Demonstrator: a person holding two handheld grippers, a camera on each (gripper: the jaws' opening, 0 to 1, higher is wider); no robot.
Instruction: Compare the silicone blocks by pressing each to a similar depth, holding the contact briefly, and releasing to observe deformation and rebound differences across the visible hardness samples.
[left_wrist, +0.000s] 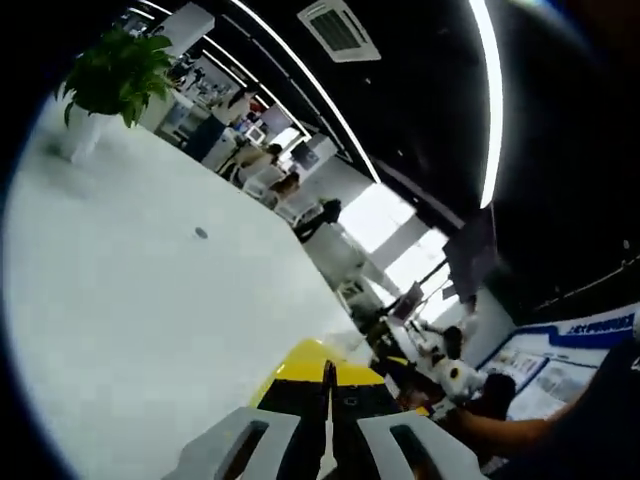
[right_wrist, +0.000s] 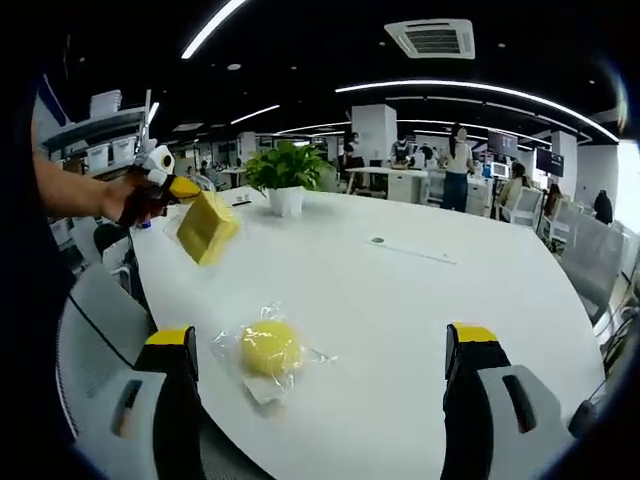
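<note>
In the right gripper view the left gripper (right_wrist: 172, 190) is lifted above the white table (right_wrist: 420, 300), pinching a yellow square silicone block (right_wrist: 207, 228) that hangs tilted in the air near the potted plant (right_wrist: 285, 172); in the left gripper view its jaws meet on the block's yellow edge (left_wrist: 310, 362). The right gripper (right_wrist: 325, 375) is spread wide, its jaws standing on either side of a round yellow silicone sample (right_wrist: 270, 347) lying in a clear wrapper on the table. The step in hand looks like a squeeze test on the held block. To do it well, the pinch should close squarely across the block's middle rather than a corner, stop at a depth that can be matched on the round sample, pause, then ease off slowly so the rebound reads clearly. The loose wrapper could slide, so the round piece wants a centred, straight approach.
</note>
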